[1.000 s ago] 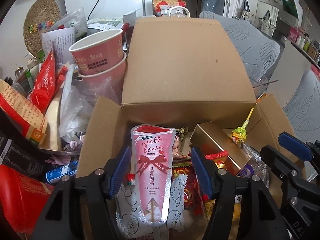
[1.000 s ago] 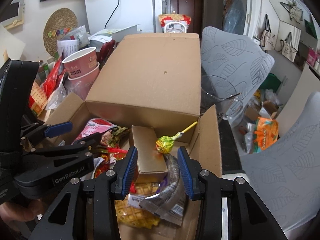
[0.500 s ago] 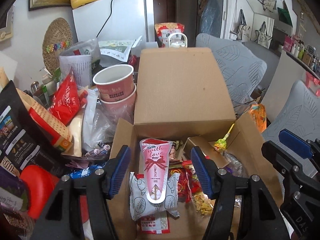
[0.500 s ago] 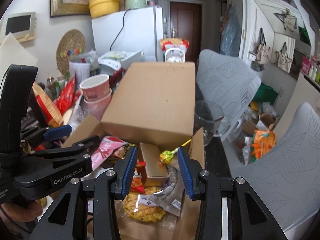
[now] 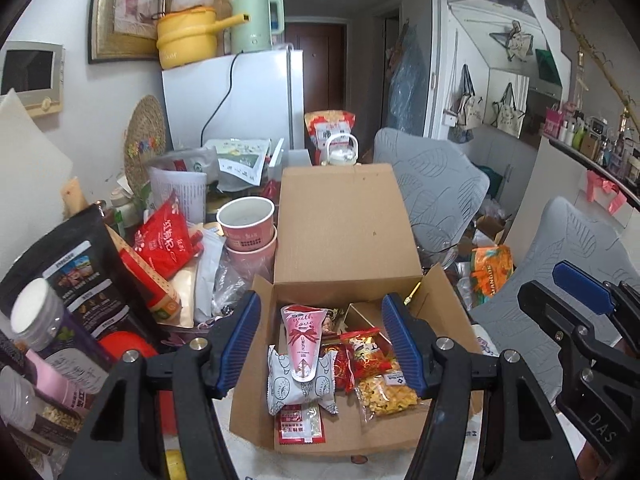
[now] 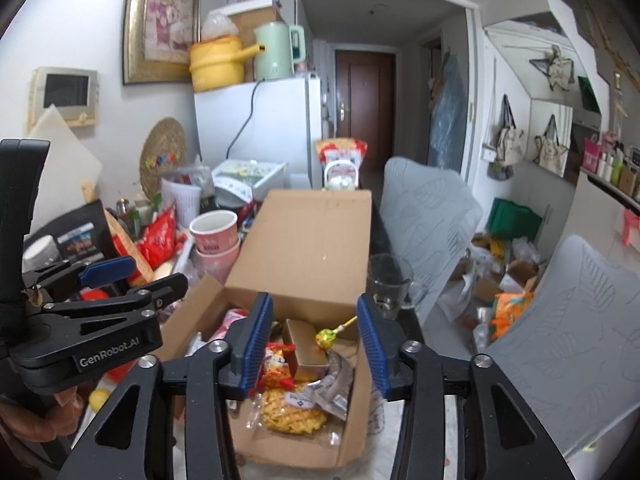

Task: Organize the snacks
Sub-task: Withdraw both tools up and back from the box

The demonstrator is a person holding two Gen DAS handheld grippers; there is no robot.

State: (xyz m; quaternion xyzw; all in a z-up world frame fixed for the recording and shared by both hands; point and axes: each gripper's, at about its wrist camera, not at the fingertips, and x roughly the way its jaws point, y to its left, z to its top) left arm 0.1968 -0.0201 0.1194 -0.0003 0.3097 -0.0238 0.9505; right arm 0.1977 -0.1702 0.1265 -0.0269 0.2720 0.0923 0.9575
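Well, both my tongs hung above the cardboard box [image 5: 344, 240] holding nothing: the left tongs [image 5: 320, 344] stood fairly wide, and the right tongs [image 6: 316, 344] had just been spreading wider, with only air between the jaws. The snacks lay loose inside the box on the cluttered surface. The pink cone wrapper [image 5: 302, 342] rested atop a white pouch [image 5: 300, 384]; both looked light, crinkly and slippery, so I judged a pinch across the middle safest. The gold box [image 6: 306, 344] seemed stiff, good for gripping by its flat sides. The lollipop [image 6: 326, 338] leaned against it, best taken by the stick.
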